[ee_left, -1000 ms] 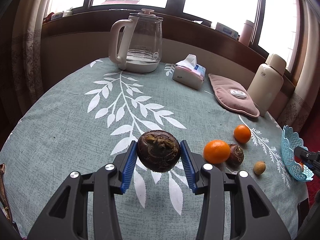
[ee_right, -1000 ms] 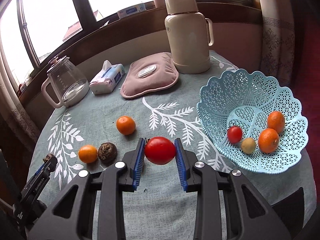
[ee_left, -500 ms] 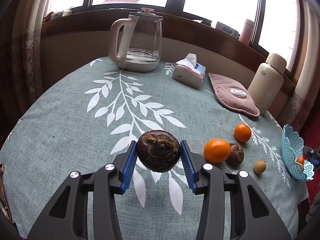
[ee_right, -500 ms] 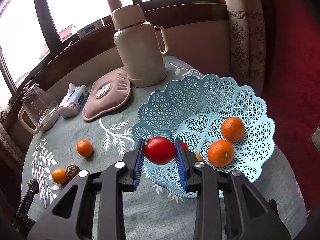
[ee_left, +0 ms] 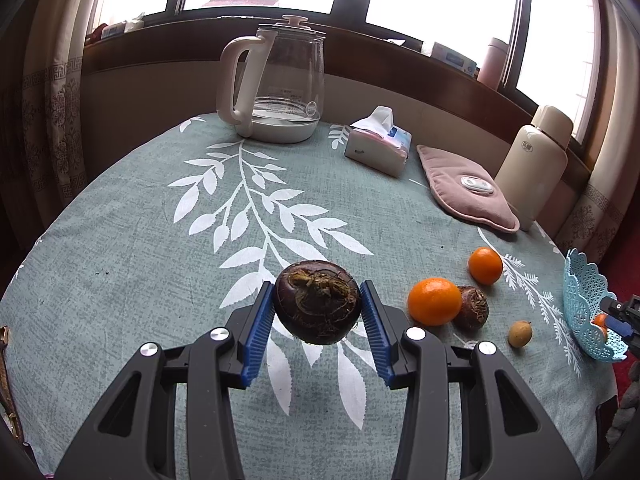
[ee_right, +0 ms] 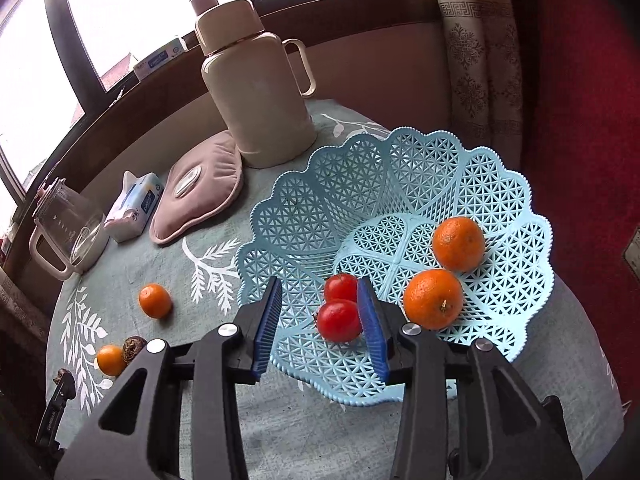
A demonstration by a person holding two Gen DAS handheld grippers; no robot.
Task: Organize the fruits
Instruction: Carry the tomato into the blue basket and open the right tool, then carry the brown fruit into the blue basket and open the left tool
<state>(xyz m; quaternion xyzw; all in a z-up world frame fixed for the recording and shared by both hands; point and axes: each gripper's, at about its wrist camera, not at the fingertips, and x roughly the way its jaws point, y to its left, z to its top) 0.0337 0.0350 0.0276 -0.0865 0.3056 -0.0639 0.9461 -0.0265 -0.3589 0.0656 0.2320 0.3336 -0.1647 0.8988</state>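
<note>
A round table (ee_left: 120,280) covered by a grey-green cloth with white leaf prints is shown below a window. At its far side a glass kettle (ee_left: 280,88), a tissue pack (ee_left: 378,146), a pink heat pad (ee_left: 466,190) and a cream thermos (ee_right: 256,92) are arranged. A dark brown bulb-like fruit (ee_left: 318,302) is held off the cloth, clamped between the blue pads of the left gripper (ee_left: 318,334). The right gripper (ee_right: 320,324) is seen with its jaws spread apart over the blue lattice basket (ee_right: 500,196); a red tomato (ee_right: 339,321) lies between them, close against the right pad, whether touching cannot be told. A second tomato (ee_right: 340,286) and two oranges (ee_right: 458,244) are contained in the basket. Two oranges (ee_left: 434,301), a smaller brown fruit (ee_left: 474,307) and a small yellowish fruit (ee_left: 520,333) are left on the cloth.
</note>
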